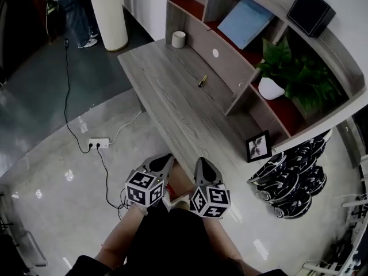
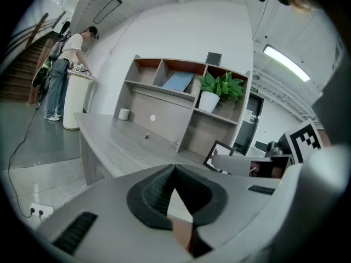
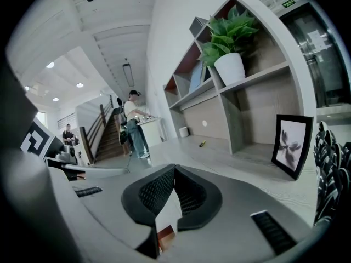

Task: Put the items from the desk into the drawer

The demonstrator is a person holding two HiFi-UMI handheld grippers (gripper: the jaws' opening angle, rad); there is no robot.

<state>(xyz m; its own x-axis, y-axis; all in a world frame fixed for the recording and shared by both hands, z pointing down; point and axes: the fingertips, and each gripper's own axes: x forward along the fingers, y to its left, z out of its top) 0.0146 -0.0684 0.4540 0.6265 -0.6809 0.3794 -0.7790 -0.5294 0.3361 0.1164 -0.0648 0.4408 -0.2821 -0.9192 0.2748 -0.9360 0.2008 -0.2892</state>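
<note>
A small yellow-and-black object (image 1: 202,81), too small to identify, lies on the grey wood counter (image 1: 167,91), toward its far side just before the back panel of a shelf unit (image 1: 241,68). A white cup (image 1: 179,39) stands farther off at the far left end of the counter, against the same unit. At the right end, a black picture frame (image 1: 258,146) leans upright.

Two bare forearms reach up from the bottom of the head view, side by side and close together. The left gripper (image 1: 166,157) and the right gripper (image 1: 202,161) both point toward the counter's near edge, tipped slightly downward, well apart from the small object. Each gripper's jaws are closed tip to tip, with nothing between them.

In the shelf unit sit a leafy plant in a white pot (image 1: 270,88) and a blue folder (image 1: 246,22). A white power strip (image 1: 98,144) lies on the shiny floor to the left.
</note>
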